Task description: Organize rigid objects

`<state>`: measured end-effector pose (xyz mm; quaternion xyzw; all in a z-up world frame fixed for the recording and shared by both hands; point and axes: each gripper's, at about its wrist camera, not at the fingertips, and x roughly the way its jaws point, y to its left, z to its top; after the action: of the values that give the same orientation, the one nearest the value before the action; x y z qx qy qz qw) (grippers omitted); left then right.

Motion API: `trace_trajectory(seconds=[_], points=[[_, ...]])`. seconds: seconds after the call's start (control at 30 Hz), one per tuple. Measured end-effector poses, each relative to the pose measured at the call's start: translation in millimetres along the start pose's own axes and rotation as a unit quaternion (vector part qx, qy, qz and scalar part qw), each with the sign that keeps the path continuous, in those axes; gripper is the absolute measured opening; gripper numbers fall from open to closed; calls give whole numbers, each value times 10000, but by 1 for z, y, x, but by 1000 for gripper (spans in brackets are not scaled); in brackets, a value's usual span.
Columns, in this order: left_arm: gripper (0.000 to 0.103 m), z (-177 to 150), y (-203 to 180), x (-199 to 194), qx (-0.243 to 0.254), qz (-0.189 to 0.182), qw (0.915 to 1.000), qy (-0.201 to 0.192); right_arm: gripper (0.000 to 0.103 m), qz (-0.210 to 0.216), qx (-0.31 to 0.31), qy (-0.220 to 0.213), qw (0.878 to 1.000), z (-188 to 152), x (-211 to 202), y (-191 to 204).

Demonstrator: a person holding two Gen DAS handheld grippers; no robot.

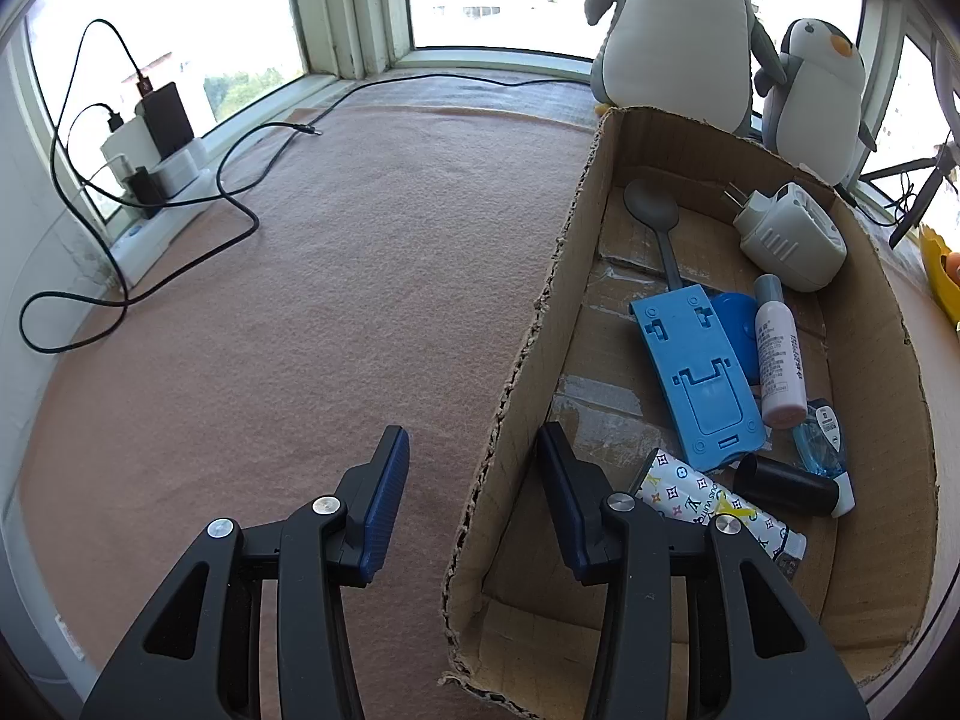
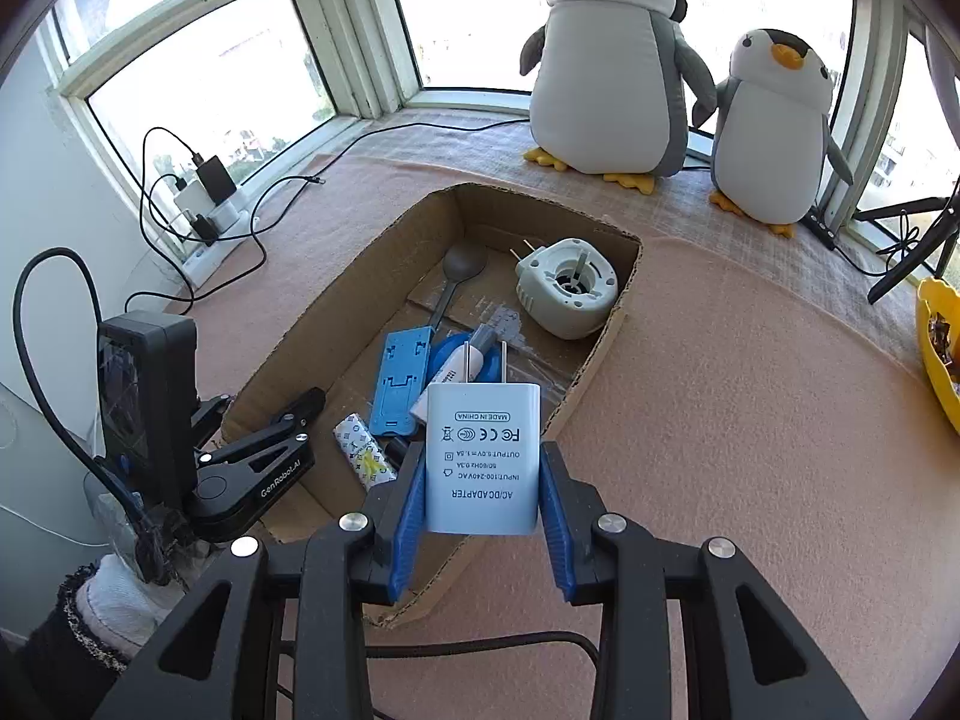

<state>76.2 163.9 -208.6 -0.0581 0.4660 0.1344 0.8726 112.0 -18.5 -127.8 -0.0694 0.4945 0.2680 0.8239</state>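
A cardboard box (image 2: 336, 300) lies on the pink felt. It holds a grey spoon (image 1: 651, 204), a white plug-in device (image 1: 792, 240), a blue phone stand (image 1: 696, 372), a pink-and-white bottle (image 1: 780, 354), a patterned tube (image 1: 708, 498) and a black cylinder (image 1: 786, 486). My left gripper (image 1: 474, 444) stands open astride the box's near left wall (image 1: 540, 312), one finger inside and one outside, and its pads are clear of the cardboard. My right gripper (image 2: 480, 450) is shut on a white AC adapter (image 2: 480, 456), prongs pointing away, above the box's near corner.
Two plush penguins (image 2: 606, 72) (image 2: 774, 126) stand by the window behind the box. A power strip with chargers (image 1: 156, 180) and loose black cables (image 1: 240, 204) lie at the left. A yellow bowl (image 2: 936, 360) and tripod legs (image 2: 912, 252) are at the right.
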Motion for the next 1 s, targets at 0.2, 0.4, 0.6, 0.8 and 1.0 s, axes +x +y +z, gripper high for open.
trace_trajectory(seconds=[0.2,0.4,0.6,0.8,1.0], points=[[44,0,0,0,27,-8,10000,17,34,168,-283,85,9994,-4,12,26],[46,2,2,0,57,-7,10000,54,48,178,-282,33,9994,-5,9,27],[45,0,0,-7,95,7,9999,66,48,61,-189,-35,9998,-9,0,19],[46,0,-4,-32,187,-17,9998,-106,54,-182,40,-158,9997,-14,-15,4],[55,4,-14,-68,250,-158,9989,-371,59,-462,294,-387,9977,-16,-38,-11]])
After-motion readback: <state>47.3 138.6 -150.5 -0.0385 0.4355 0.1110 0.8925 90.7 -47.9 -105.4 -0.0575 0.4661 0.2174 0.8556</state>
